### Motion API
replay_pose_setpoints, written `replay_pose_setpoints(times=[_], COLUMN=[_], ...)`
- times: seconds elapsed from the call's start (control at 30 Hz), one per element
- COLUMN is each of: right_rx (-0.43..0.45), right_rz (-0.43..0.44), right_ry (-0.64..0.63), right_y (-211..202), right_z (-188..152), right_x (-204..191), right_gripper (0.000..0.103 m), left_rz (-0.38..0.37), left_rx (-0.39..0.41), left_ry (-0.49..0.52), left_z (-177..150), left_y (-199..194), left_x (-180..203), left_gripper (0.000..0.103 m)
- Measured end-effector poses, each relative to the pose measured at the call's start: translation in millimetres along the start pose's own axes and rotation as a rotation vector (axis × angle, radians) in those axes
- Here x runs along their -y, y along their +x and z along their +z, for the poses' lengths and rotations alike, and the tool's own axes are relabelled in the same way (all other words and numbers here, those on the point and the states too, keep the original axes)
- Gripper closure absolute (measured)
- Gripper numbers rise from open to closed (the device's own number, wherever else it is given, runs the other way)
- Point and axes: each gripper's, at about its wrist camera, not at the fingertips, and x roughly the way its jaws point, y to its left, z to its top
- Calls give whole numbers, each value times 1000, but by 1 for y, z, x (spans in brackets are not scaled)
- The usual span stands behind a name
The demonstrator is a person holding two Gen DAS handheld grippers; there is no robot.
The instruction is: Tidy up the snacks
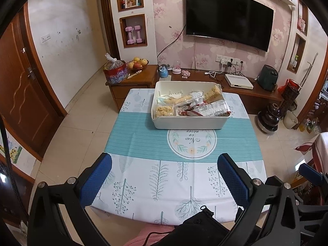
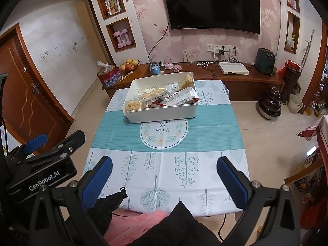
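The near half of the table [image 1: 143, 184] lies bare, so both open grippers have flat cloth ahead of them up to the white bin [image 1: 190, 123]. The bin sits toward the far edge, its near wall the 1 upright barrier on the tabletop. Snack packets [image 1: 192, 106] fill it to the rim, some poking above at the far right corner. Strips of bare cloth run on either side of the bin. Behind the table, the wooden TV bench [image 1: 246, 90] closes off the far side.

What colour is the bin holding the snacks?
White, or off-white; the bin shows best in the left wrist view.
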Motion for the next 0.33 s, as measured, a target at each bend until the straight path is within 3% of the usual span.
replay_pose_setpoints(times=[0.33], right_rx=[-14], right_rz=[10], right_ry=[3], right_y=[5], right_z=[-11], right_x=[4], right_gripper=[1], left_rz=[2], left_rx=[-3], left_ry=[3], left_z=[-1], left_y=[1], left_x=[1], left_gripper=[1])
